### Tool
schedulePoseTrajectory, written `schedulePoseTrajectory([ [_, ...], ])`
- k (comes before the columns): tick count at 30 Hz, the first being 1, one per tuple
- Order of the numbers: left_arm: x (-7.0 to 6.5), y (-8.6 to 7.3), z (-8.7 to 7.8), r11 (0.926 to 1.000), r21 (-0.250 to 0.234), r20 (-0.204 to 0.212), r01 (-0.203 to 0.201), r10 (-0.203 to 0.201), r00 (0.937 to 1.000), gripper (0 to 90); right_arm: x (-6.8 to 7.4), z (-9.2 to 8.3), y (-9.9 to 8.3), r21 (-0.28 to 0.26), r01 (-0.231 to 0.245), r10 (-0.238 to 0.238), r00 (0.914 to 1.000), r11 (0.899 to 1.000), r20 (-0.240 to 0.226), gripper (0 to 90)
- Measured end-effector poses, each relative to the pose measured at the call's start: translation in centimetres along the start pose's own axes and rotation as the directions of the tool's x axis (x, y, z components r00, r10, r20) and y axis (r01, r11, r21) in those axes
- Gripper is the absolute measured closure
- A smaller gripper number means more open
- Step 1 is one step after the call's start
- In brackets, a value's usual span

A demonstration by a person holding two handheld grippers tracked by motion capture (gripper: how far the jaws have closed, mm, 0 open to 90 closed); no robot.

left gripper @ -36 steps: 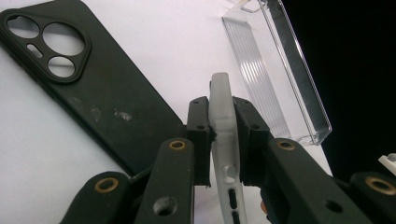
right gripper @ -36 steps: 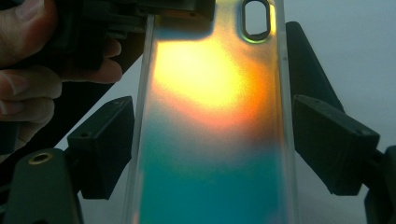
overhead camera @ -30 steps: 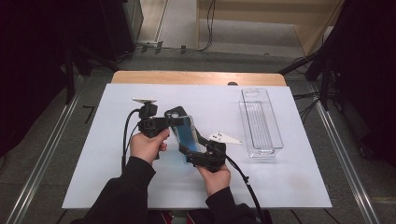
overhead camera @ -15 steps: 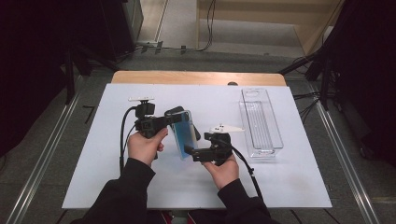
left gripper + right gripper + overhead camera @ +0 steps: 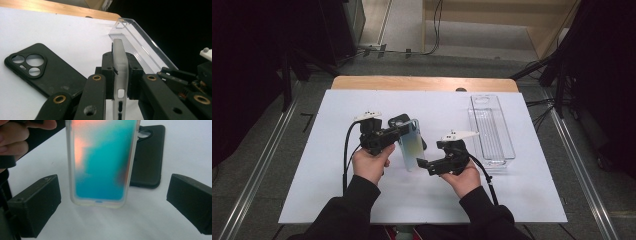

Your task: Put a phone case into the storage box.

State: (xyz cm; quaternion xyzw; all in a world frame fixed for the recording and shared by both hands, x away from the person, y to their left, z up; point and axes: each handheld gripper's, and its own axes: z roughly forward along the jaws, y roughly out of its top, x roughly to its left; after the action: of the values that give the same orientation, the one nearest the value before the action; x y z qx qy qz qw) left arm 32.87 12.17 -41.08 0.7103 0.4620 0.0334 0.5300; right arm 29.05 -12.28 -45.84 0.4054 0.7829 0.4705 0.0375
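In the high view the right gripper [image 5: 424, 164] sits nearest the person's edge of the white table [image 5: 337, 190], held in the right hand [image 5: 464, 177] and pointing toward 9 o'clock. Its 2 jaws have just been opening and now stand at their widest, with nothing pressed between them. In the right gripper view the lower end of the translucent phone case [image 5: 100, 162] hangs ahead of the gap between those jaws, nearer the left one and touching neither, its face a blur of teal and orange and its bottom edge just above the table. Just beyond, at about 10 o'clock from the right gripper in the high view, the left gripper [image 5: 404, 131] is held in the left hand [image 5: 371, 165] and points toward 3 o'clock. Its 2 jaws are clamped on the translucent phone case [image 5: 412, 146], which stands on its long axis, upright and slightly tilted. The left gripper view shows the case [image 5: 119, 75] edge-on, pinched by its thin sides between both pads, with its port cutouts toward 6 o'clock. Behind the held case, at 12 o'clock from it in the high view, a black phone case [image 5: 398, 120] lies flat on the table, camera cutouts showing [image 5: 42, 70]. Farther off, toward 2 o'clock and well apart from both grippers, a clear plastic tray [image 5: 492, 131] lies lengthwise on the table.
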Motion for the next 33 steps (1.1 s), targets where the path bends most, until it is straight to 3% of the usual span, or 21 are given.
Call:
schedulePoseTrajectory([
  [4,-0.3,-0.2,-0.1,0.9986,-0.036,0.003,-0.039,0.04,0.9992,80.6,-0.3,-0.2,0.0,0.011,0.012,-0.012,0.9999,1.0,-0.004,0.0],
  [6,-0.4,-0.3,-0.1,0.9981,-0.045,0.006,-0.041,0.041,0.9991,80.5,-0.3,-0.4,0.0,0.013,0.023,-0.023,0.9997,1.0,0.001,0.0],
  [8,-0.4,-0.5,-0.1,0.9976,-0.045,0.005,-0.054,0.054,0.9985,80.5,-0.3,-0.6,0.2,0.006,0.038,-0.038,0.999,0.999,0.021,0.0],
  [12,-0.5,-0.9,-0.1,0.9953,-0.069,0.006,-0.068,0.068,0.9977,80.5,-0.3,-0.8,0.5,-0.007,0.01,-0.009,0.9986,1.0,0.052,0.0],
  [17,-1.0,-1.1,0.1,0.9928,-0.075,0.012,-0.094,0.095,0.9954,80.6,-0.2,-1.2,1.0,-0.031,0.012,-0.01,0.9986,0.999,0.052,0.0],
  [26,-2.5,-1.8,0.4,0.9939,-0.07,0.027,-0.086,0.088,0.9958,80.5,0.7,-1.7,2.0,-0.048,0.009,-0.005,0.9956,0.999,0.094,0.0],
  [33,-3.2,-2.1,0.4,0.9943,-0.07,0.043,-0.08,0.084,0.9956,80.5,1.4,-1.6,2.4,-0.055,0.004,0.001,0.9959,0.998,0.091,0.0],
])
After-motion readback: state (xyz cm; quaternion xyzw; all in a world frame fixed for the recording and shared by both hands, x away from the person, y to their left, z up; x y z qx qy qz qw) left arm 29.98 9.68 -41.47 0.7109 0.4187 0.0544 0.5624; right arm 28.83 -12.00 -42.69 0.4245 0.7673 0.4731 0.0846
